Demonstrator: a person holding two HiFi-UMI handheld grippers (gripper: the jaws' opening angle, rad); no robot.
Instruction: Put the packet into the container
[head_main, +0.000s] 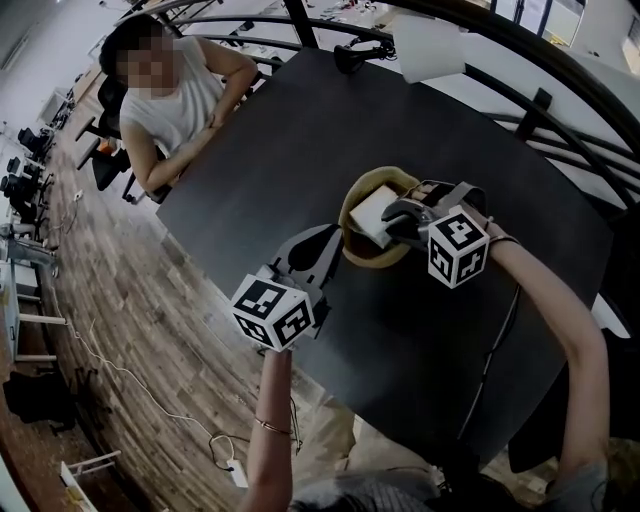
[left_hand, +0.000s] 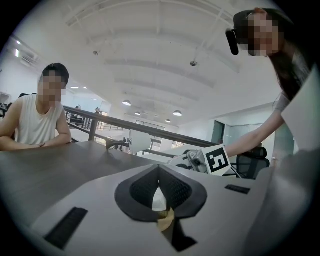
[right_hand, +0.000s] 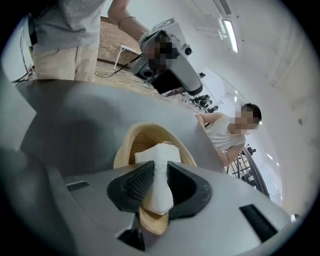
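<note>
The packet (right_hand: 159, 156) looks matt white and papery, the container (right_hand: 140, 137) rough woven straw, the table (head_main: 300, 130) smooth matt dark.

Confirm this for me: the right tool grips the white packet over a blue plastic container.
One detail is wrong. The container is a tan woven basket, not blue plastic, as the right gripper view shows. The rest stands: the right tool grips the white packet over that container.

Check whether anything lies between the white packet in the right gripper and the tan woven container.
Nothing visible: the white packet, pinched by the right gripper, sits over the open tan woven container.
</note>
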